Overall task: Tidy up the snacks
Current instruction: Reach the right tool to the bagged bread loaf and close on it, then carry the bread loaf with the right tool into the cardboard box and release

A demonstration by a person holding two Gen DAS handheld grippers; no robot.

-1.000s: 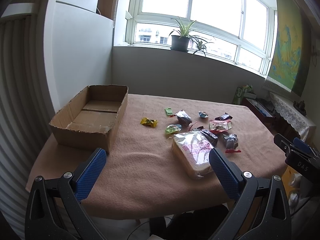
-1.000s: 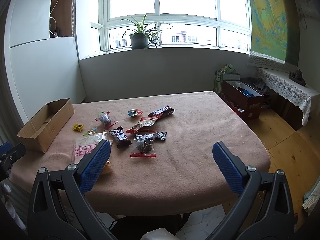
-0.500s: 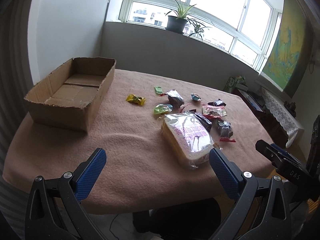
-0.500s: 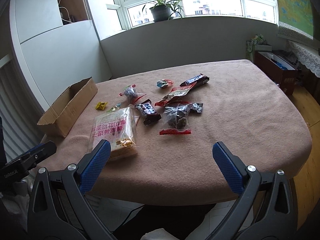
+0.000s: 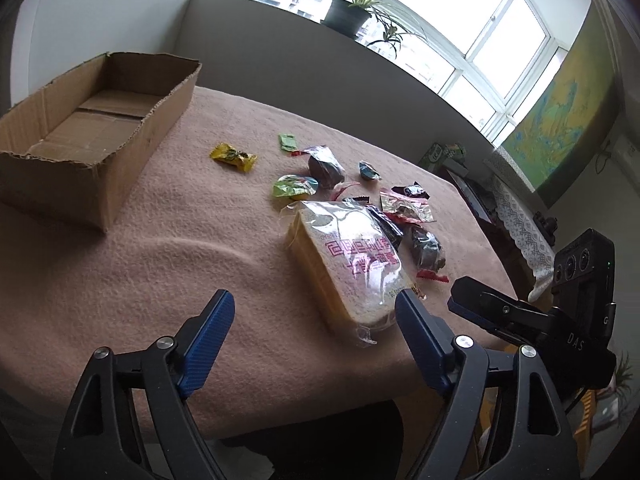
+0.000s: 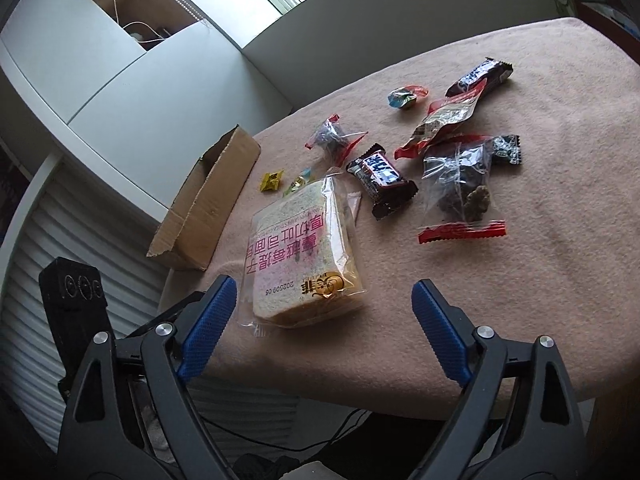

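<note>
An open, empty cardboard box (image 5: 92, 120) stands at the table's left; it also shows in the right wrist view (image 6: 208, 208). A bagged loaf of sliced bread (image 5: 348, 264) (image 6: 304, 256) lies near the front edge. Beyond it lie several small snacks: a yellow candy (image 5: 234, 156), a chocolate bar (image 6: 380, 180), a clear bag with dark pieces (image 6: 460, 184). My left gripper (image 5: 316, 316) is open and empty, just left of the bread. My right gripper (image 6: 324, 304) is open and empty, its jaws spanning the bread's near end above the table edge.
The table (image 5: 160, 264) wears a pink cloth. A potted plant (image 5: 348, 12) stands on the windowsill behind. White cabinets (image 6: 80, 60) line the left wall. The right gripper's body (image 5: 560, 320) is close beside the left one.
Both grippers have moved forward and down toward the bread at the table's front edge. The bread and snacks have not moved.
</note>
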